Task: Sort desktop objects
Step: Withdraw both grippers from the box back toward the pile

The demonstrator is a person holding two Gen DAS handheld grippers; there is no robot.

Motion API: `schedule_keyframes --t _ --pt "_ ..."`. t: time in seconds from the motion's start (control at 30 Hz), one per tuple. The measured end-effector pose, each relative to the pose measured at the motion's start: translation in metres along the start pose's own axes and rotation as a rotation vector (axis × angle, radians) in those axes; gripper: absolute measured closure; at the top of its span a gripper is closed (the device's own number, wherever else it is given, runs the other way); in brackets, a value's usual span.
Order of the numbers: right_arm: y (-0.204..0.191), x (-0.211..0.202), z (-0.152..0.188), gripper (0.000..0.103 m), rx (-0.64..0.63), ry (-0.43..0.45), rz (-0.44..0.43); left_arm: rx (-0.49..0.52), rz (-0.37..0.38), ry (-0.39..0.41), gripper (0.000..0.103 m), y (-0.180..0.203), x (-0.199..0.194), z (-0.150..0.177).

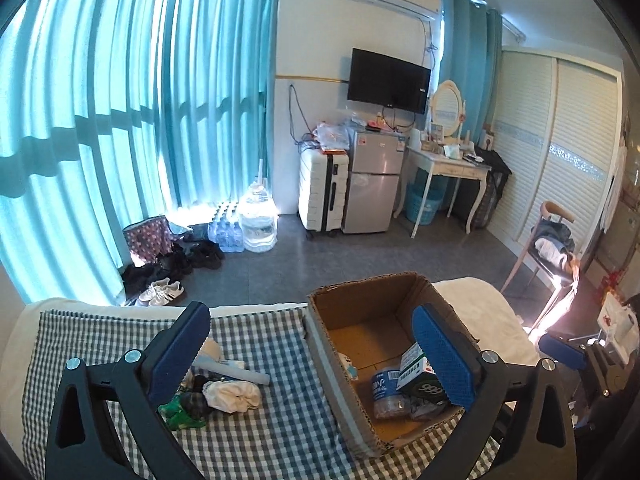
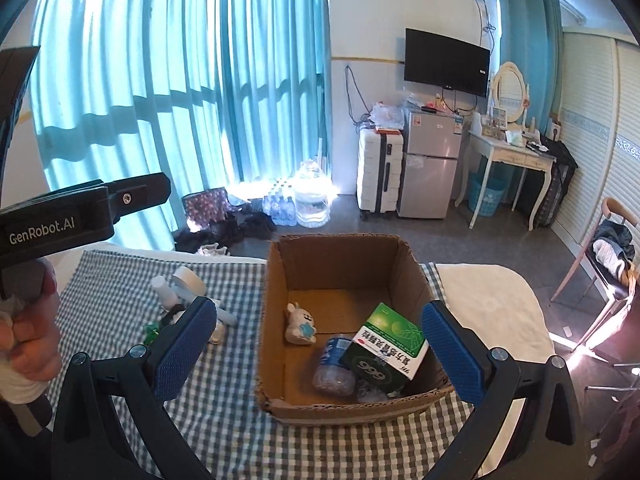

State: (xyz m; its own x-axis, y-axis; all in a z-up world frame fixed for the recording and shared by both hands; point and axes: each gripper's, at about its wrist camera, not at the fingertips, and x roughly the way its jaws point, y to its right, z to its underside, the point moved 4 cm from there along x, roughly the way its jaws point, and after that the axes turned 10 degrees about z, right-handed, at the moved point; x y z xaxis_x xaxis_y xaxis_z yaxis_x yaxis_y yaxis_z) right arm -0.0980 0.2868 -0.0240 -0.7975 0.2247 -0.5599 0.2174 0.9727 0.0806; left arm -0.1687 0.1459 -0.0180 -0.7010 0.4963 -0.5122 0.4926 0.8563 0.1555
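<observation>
Two grippers hover wide open, nothing held.
Left gripper [image 1: 316, 356] and right gripper [image 2: 320, 354] hang above the cardboard box [image 2: 276, 280]; green medicine box [image 2: 390, 342] inside.

One cardboard box [image 2: 340, 264], one green carton [image 2: 390, 342], one water bottle [image 2: 332, 364], one plush toy [image 2: 300, 324]

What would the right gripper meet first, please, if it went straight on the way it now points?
Probably the green medicine box in the cardboard box, between the open right gripper fingers; depth is uncertain.
</observation>
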Motion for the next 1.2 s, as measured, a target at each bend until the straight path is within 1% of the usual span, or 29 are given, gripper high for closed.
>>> schedule_keyframes --t 0.13,0.27,0.4,0.53,0.67,0.87,1.07,1.2 --pt "-0.009 -0.01 -0.001 0.0 0.007 -0.007 -0.041 -0.006 -0.024 0.019 0.0 -0.011 -0.021 0.002" --pt "-0.018 -0.022 0.0 0.0 0.035 0.012 -0.061 -0.004 -0.054 0.035 0.0 -0.023 -0.041 0.003" --pt "-0.032 -0.032 -0.002 0.0 0.032 0.033 -0.071 -0.02 -0.087 0.064 0.0 -0.045 -0.064 0.005" --pt "-0.052 -0.042 -0.002 0.0 0.018 0.058 -0.096 -0.039 -0.117 0.071 0.0 -0.065 -0.079 0.015" --pt "-0.071 -0.048 0.001 0.0 -0.003 0.089 -0.107 -0.028 -0.148 0.094 0.0 -0.082 -0.091 0.028" --pt "-0.096 -0.043 0.01 0.0 -0.027 0.109 -0.129 -0.055 -0.179 0.11 0.0 -0.115 -0.094 0.046" --pt "-0.112 -0.034 0.018 0.0 -0.024 0.134 -0.156 -0.065 -0.205 0.114 0.0 -0.144 -0.085 0.057" --pt "-0.123 -0.023 0.019 0.0 -0.034 0.134 -0.159 -0.095 -0.216 0.105 0.0 -0.164 -0.076 0.065"
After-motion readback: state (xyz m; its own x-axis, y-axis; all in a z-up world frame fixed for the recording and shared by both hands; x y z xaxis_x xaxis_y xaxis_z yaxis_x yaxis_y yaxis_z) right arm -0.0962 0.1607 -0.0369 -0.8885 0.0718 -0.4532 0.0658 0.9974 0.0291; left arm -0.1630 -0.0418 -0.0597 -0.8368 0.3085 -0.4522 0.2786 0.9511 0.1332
